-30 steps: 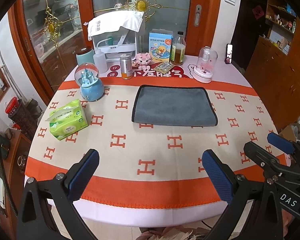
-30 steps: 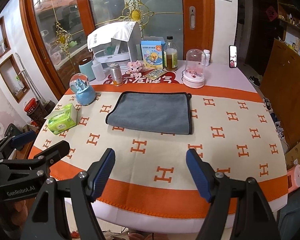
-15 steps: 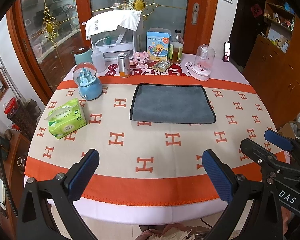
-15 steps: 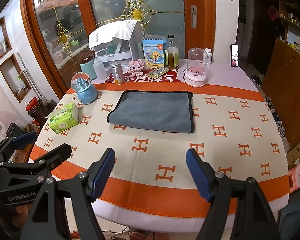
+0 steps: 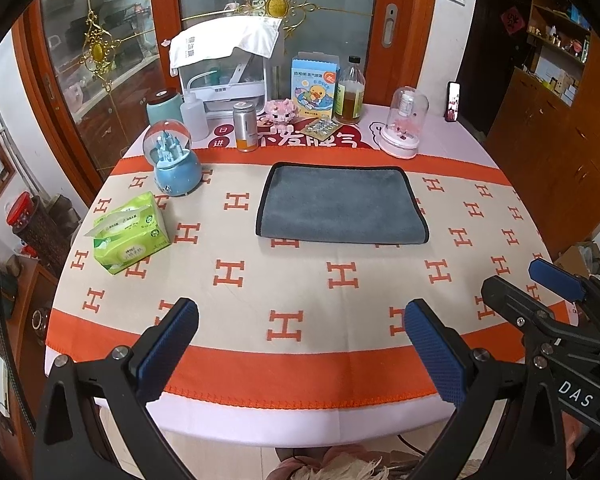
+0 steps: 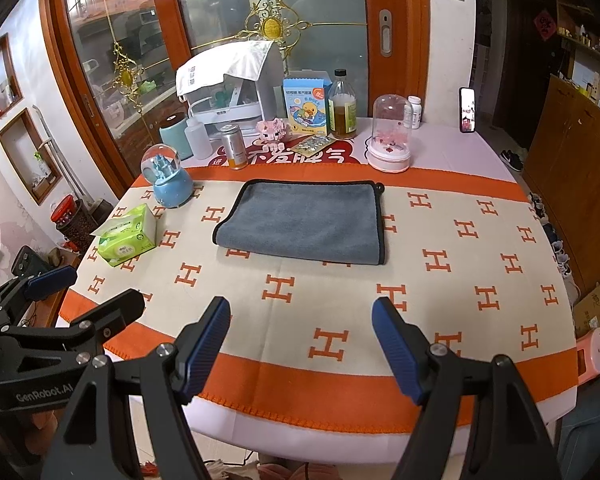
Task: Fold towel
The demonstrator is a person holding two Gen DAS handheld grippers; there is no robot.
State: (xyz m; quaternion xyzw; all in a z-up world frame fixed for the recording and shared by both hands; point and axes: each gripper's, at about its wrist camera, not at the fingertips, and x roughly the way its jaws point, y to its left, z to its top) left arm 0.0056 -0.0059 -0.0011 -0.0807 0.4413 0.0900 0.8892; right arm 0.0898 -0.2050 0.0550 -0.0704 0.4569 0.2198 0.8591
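Note:
A grey towel [image 5: 340, 204] with a black edge lies folded flat as a rectangle on the far middle of the round table; it also shows in the right wrist view [image 6: 306, 220]. My left gripper [image 5: 300, 332] is open and empty, held over the table's near edge, well short of the towel. My right gripper [image 6: 300, 332] is open and empty, also over the near edge. The right gripper's fingers [image 5: 556, 284] show at the right of the left wrist view; the left gripper's fingers [image 6: 52, 280] show at the left of the right wrist view.
A green tissue pack [image 5: 130, 232] and a blue snow globe [image 5: 174, 160] stand left of the towel. Behind it are a can [image 5: 245, 126], a bottle [image 5: 351, 92], a boxed carton [image 5: 314, 88] and a glass dome [image 5: 406, 124]. The tablecloth [image 5: 300, 280] is cream and orange.
Both grippers have drawn back from the table and risen a little; the towel looks farther away. The towel has not moved. Both stay open.

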